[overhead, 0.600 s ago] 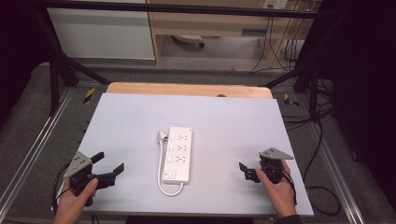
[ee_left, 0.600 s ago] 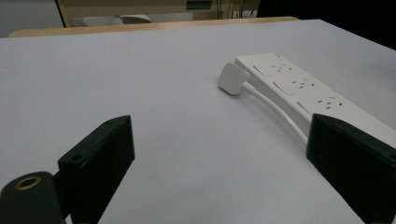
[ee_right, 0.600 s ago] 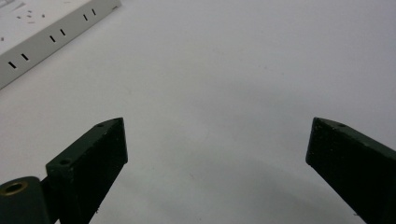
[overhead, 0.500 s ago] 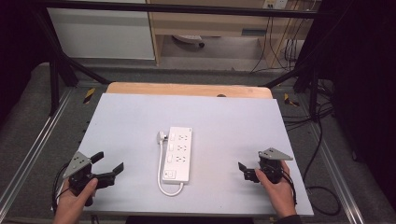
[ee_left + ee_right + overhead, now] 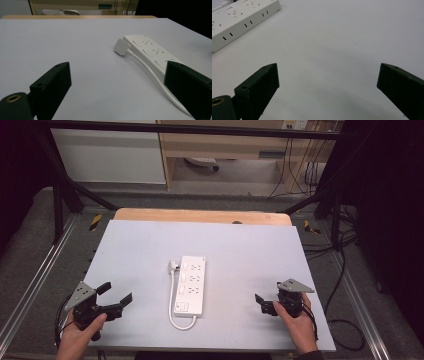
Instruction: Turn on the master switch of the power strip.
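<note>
White rectangular plastic power strip (image 5: 191, 284) lies flat at the middle of the pale grey table top (image 5: 250, 255), long axis running away from the person. Its white round cord (image 5: 172, 307) leaves the strip's near end, loops, and runs back up along the strip's left side. The white square plug (image 5: 173, 265) rests just beside the strip's far left corner, prongs not visible.

Left gripper (image 5: 119, 303): well to the left of the strip and nearer the person, low over the table top. Jaws wide apart, nothing between them. In the left gripper view the plug (image 5: 121, 46) and strip (image 5: 150, 51) sit ahead and to the right of the gap.

Right gripper (image 5: 264, 303): well to the right of the strip, about level with its near end. Jaws wide, nothing between them; in the right gripper view the strip's (image 5: 242, 18) slotted face sits off to the upper left, apart from the jaws.

Handling judgement: strip looks rigid, hard-shelled and fairly light; smooth plastic may slide on the table top if pushed from one side. Best hold is probably across its narrow width on the long side edges, if the jaws span it. Cord is limp and will trail or snag. The plug is small and boxy, so pinch it by its flat sides.
</note>
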Tool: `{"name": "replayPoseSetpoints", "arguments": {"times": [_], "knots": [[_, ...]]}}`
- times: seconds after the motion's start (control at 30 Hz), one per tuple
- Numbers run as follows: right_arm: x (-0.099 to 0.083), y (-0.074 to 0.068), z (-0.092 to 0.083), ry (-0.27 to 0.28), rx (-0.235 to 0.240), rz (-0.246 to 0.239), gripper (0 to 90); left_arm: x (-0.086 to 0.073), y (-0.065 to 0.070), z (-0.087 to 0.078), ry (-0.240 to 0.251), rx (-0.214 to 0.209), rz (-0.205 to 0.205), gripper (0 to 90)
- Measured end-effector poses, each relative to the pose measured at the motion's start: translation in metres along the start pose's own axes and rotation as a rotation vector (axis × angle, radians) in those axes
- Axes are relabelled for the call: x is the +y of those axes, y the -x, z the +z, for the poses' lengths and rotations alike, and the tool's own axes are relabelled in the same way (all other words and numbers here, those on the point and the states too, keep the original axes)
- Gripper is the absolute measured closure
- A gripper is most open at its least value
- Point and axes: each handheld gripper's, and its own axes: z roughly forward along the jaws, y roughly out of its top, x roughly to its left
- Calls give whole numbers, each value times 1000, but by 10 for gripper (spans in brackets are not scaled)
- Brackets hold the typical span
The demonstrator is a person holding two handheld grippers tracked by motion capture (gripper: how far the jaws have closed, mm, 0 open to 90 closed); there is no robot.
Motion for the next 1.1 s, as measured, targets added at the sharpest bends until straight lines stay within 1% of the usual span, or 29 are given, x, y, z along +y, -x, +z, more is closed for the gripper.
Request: {"name": "replayPoseSetpoints", "arguments": {"times": [0.13, 0.2, 0.27, 0.37, 0.47, 0.5, 0.53, 0.7, 0.8, 0.83, 0.87, 0.93, 0.97, 1.07, 1.1], "knots": [[0, -1, -1, 3, -9, -10, 44, 0, 1, 0, -6, 5, 7, 74], [1, -3, -2, 8, -1, -9, 44, 0, 2, 1, -5, 11, 4, 73], [1, -4, -1, 6, 4, -18, 44, 0, 3, 2, -11, 21, 11, 72], [2, -3, 1, 1, 7, -25, 44, 0, 3, 3, -9, 38, -5, 71], [1, -3, 1, -5, 8, -25, 44, 1, 3, 2, 1, 44, -7, 64], [1, -4, 1, -7, 8, -24, 45, 1, 3, 2, 3, 50, -12, 59], [1, -4, 0, -5, 8, -19, 46, 2, 3, 2, 10, 63, -27, 57], [1, -5, 0, -4, 12, -25, 48, 4, 4, 1, 20, 51, -21, 59], [1, -6, 0, -1, 14, -20, 46, 6, 8, 2, 28, 31, -21, 65], [1, -6, 0, -2, 16, -17, 46, 6, 8, 2, 28, 31, -21, 66], [1, -7, 0, -1, 14, -20, 46, 7, 12, 4, 27, 10, -21, 66], [2, -7, 0, 3, 13, -20, 45, 7, 14, 5, 30, 2, -22, 63], [1, -6, 0, 3, 14, -21, 45, 9, 15, 6, 33, -2, -16, 63], [1, -5, 0, -2, 19, -12, 47, 10, 15, 6, 37, -7, -19, 67], [1, -5, 1, -3, 21, -11, 49, 12, 16, 7, 40, -15, -12, 69]]}}
